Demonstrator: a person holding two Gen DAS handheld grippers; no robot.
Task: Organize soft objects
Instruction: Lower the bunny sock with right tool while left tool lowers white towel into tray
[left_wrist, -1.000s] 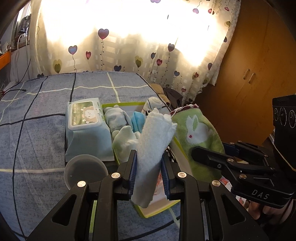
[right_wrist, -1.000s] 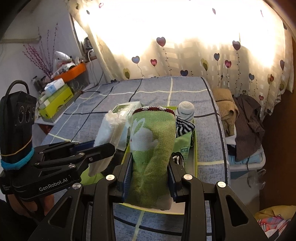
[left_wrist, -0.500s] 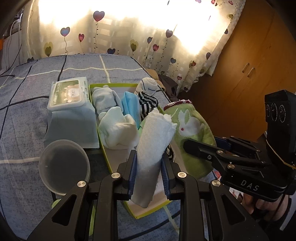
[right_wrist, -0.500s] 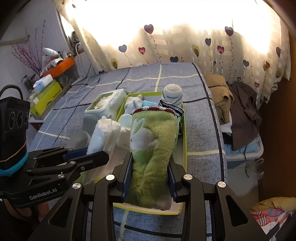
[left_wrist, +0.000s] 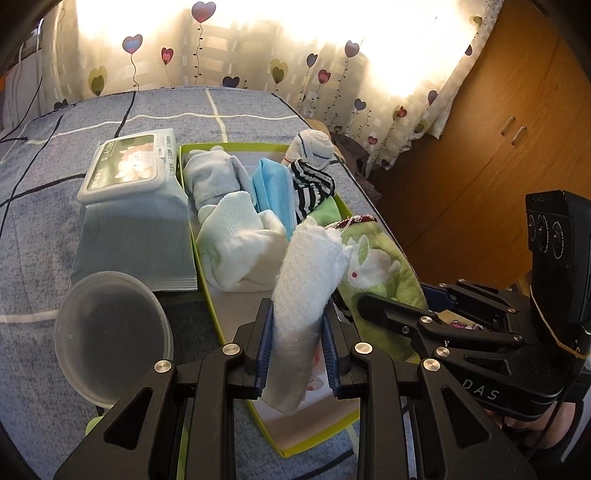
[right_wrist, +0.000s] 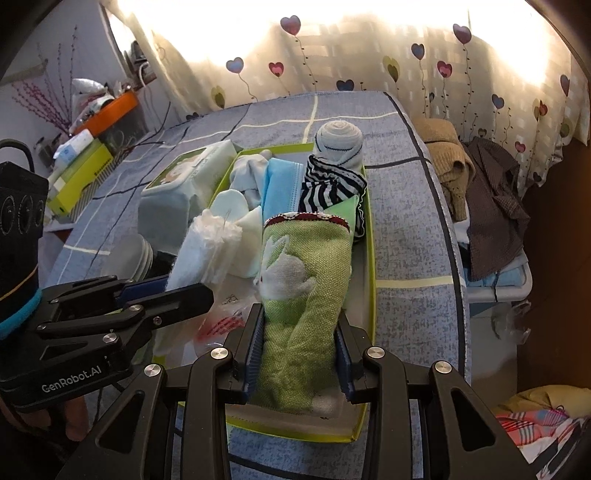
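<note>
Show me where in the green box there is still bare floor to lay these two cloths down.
Bare floor shows in the near half of the green box, between the pale mittens and the near rim, under the white cloth in the left tool and the green rabbit cloth in the right tool. The far half is packed: blue fabric, striped socks.

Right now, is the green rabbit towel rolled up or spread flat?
Rolled: the green rabbit towel is a compact bundle pinched between the right gripper fingers, above the tray.
</note>
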